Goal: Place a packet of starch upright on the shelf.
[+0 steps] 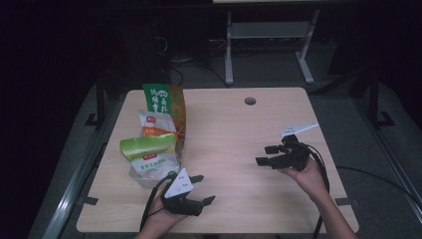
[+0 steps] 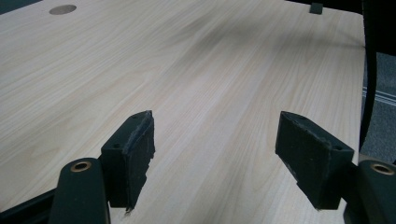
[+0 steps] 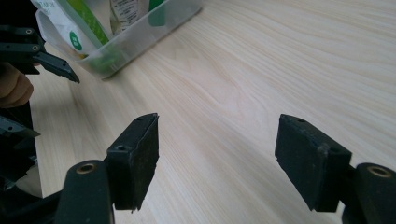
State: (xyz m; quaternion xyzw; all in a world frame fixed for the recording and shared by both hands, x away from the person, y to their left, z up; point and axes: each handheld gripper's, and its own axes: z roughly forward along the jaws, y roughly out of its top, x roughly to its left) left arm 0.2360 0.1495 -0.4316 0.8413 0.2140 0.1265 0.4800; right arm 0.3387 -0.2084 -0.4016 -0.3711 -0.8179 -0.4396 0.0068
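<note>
Snack bags (image 1: 158,133) are standing packed in a clear bin (image 3: 140,39) at the table's (image 1: 234,129) left side, nothing lifted out yet. Left gripper (image 1: 201,189) is sitting just near of the bin, jaws spread wide, empty. Right gripper (image 1: 266,155) is hovering well apart on the right, pointing left, jaws wide, holding nothing. Likely an approach step; next calls for closing on one bag's top edge.
</note>
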